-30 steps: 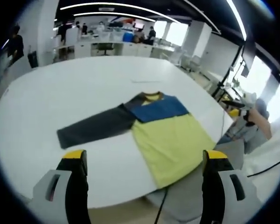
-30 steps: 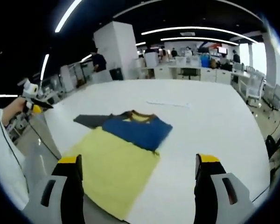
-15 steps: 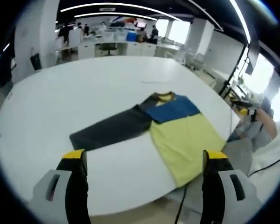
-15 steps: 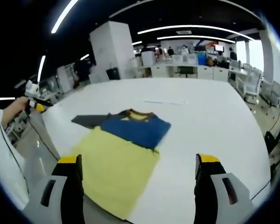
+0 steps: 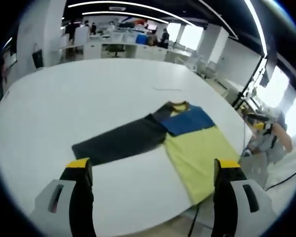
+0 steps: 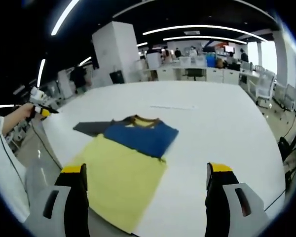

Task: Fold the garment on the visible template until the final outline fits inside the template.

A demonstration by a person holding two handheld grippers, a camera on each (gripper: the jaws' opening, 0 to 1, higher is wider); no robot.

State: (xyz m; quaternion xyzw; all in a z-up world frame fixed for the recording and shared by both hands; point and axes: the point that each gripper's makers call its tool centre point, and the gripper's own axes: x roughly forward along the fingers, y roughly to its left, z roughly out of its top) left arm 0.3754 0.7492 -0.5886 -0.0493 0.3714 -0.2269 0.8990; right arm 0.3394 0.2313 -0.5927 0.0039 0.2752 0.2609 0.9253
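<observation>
Left gripper view: your left gripper (image 5: 153,170) has its two yellow-tipped jaws spread wide apart, with nothing between them. It hangs in the air above the near edge of the big round white table (image 5: 89,98), not touching it. Past the jaws, the long-sleeved shirt with a yellow body, blue chest and dark grey sleeve (image 5: 172,136) lies flat on the table. The dark grey sleeve (image 5: 119,140) sticks straight out from the shirt toward the middle of the table. The yellow bottom part of the shirt comes right up to the table's edge. Beyond the shirt's collar, a thin pale strip (image 5: 167,89) lies on the table top. Off the table's side near the shirt, your other hand (image 5: 266,129) holds the right gripper, well away from the cloth.

In the right gripper view, your right gripper (image 6: 144,180) is released too, jaws far apart and holding nothing. It also floats above the table (image 6: 212,113) edge, near the shirt's yellow bottom part. The shirt (image 6: 126,153) lies between the jaws and the middle of the table. A bit of the grey sleeve (image 6: 91,128) peeks out from behind the blue part. Off the table's side by that sleeve, your hand (image 6: 19,112) holds the left gripper up in the air. Far behind the table stand white desks and chairs (image 6: 197,69).
</observation>
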